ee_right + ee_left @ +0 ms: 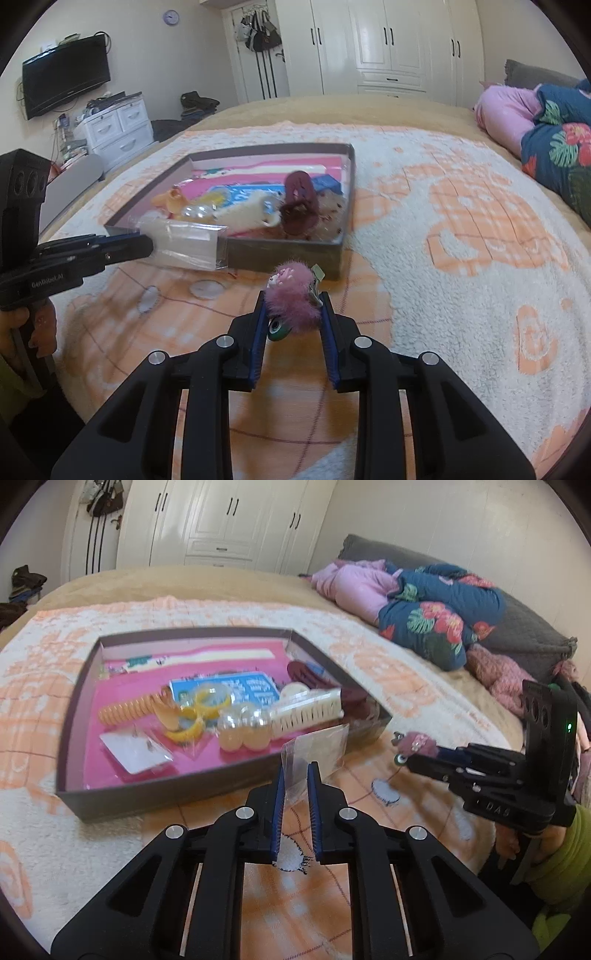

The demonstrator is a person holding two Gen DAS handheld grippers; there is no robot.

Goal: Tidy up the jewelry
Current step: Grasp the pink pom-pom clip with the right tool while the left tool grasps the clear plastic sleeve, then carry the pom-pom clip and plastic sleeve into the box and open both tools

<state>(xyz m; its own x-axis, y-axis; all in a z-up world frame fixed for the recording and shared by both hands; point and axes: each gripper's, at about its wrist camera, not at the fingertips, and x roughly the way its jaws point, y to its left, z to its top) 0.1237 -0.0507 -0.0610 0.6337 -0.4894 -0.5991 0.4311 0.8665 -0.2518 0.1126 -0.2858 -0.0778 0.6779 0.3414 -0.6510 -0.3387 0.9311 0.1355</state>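
Note:
A shallow dark box (147, 801) with a pink lining lies on the bed and holds orange spiral bands, yellow rings, a white comb and small packets. My left gripper (296, 771) is shut on a clear plastic bag (317, 749) just in front of the box's near wall. In the right wrist view the same bag (188, 243) sticks out of the left gripper (149, 242) over the box's near corner (280, 254). My right gripper (293, 299) is shut on a pink fuzzy hair clip (295, 295) with a green eye bead. It hangs above the blanket beside the box, and the left wrist view shows it too (419, 746).
A cream and orange blanket (461, 229) covers the bed. Pink and floral bedding (424, 605) is piled at the far right. White wardrobes (391, 44), a wall TV (66, 74) and a white drawer unit (118, 129) stand beyond the bed. A green sleeve (561, 860) holds the right gripper.

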